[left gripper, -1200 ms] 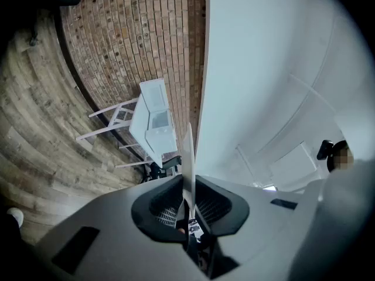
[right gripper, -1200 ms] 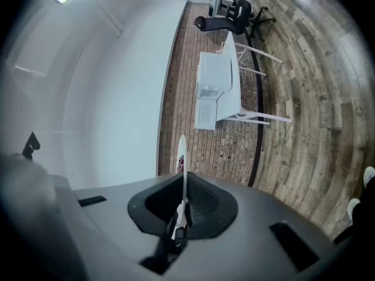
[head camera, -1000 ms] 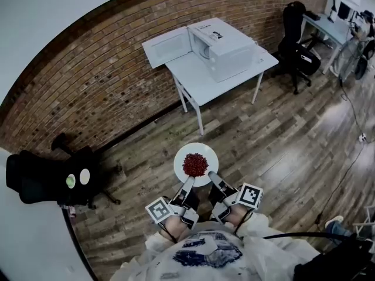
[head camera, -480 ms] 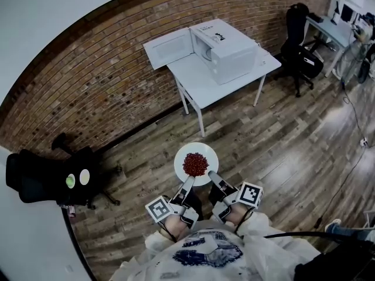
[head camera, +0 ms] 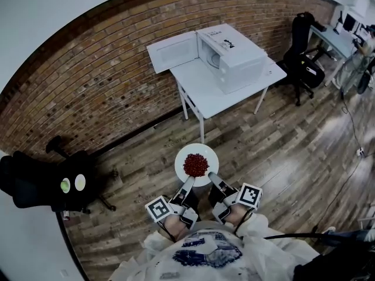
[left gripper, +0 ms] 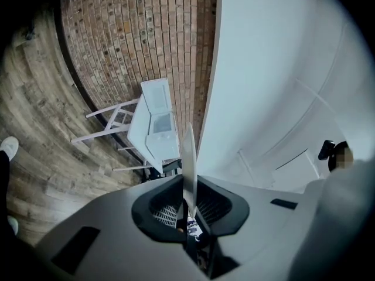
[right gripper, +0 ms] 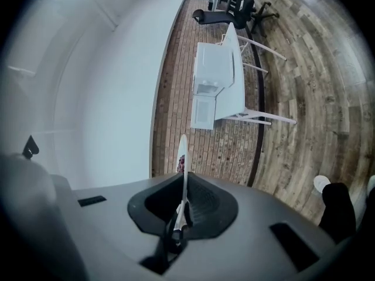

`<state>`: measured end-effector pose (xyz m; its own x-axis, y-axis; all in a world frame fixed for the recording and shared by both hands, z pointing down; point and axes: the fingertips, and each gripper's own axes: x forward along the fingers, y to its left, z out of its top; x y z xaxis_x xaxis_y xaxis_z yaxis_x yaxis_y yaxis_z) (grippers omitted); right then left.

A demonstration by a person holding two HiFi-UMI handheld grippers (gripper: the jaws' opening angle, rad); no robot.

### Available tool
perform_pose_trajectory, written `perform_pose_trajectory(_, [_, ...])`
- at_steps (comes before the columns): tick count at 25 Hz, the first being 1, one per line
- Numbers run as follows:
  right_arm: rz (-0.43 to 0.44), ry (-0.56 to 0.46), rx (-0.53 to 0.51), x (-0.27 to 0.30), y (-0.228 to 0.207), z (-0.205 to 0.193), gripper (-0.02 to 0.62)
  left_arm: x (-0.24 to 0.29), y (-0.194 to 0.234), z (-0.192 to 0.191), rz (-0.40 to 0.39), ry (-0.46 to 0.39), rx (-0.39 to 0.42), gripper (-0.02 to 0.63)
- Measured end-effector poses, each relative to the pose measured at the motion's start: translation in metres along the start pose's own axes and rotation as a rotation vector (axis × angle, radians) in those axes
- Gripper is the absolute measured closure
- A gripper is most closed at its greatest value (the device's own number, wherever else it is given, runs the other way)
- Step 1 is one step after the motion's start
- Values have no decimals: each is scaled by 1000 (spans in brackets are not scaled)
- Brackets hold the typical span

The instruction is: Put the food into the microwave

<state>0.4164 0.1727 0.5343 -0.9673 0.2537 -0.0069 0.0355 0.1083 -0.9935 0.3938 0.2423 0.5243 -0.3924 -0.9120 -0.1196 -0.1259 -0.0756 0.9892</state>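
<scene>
A white plate (head camera: 180, 161) heaped with red food (head camera: 195, 164) is carried level above the wood floor in the head view. My left gripper (head camera: 190, 182) is shut on the plate's near left rim and my right gripper (head camera: 211, 178) is shut on its near right rim. In the left gripper view the plate (left gripper: 188, 163) shows edge-on between the jaws; in the right gripper view the plate (right gripper: 183, 157) does too, with red food (right gripper: 180, 163) beside it. The white microwave (head camera: 231, 57) stands ahead on a white table (head camera: 202, 86), its door (head camera: 172, 51) swung open to the left.
A brick wall (head camera: 99, 81) runs behind the table. A black office chair (head camera: 50, 186) stands at the left, another black chair (head camera: 304, 40) at the right by a desk (head camera: 343, 31). A cable (head camera: 351, 122) lies on the floor at the right.
The table and microwave have drifted slightly up and right in the head view and the left chair has slid left. Both grippers keep the same hold on the plate.
</scene>
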Motion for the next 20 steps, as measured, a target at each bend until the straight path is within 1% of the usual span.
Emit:
perform_pose_trajectory(5, [2,-5,-1,59,4,9,569,19,3,57,0,8,5,551])
perform_pose_trajectory(10, [-8,-8,1,128,2,11,569,32,9,127,7,21,27,551])
perform_pose_trajectory(13, [-15,-15,20,167,3,12,569,39,12,166,5,30,16,551])
perform_pose_trajectory(20, [-22,-24,-1,239,7,9,569,48,15,237,-11,42,5,551])
